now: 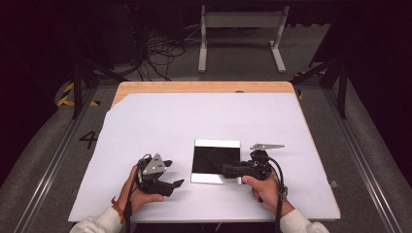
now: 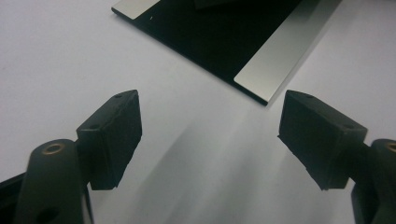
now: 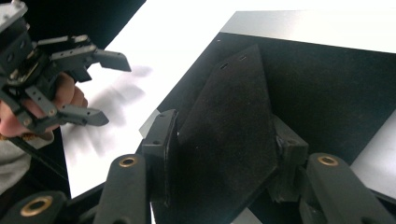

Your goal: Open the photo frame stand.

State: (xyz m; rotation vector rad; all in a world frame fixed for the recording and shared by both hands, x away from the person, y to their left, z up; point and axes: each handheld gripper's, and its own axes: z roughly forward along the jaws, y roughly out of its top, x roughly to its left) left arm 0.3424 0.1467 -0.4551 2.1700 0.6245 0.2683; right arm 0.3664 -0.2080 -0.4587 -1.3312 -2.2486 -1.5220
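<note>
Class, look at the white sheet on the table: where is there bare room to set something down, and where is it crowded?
Free: the white sheet from the black tray to the far wooden edge, and left of the left tongs. Crowded: the near middle, where the right tongs grip a black card over the tray.

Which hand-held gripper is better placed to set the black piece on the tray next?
Right hand-held gripper: already clamped on the black piece, over the black tray. The left hand-held gripper is open, empty, beside the tray.
</note>
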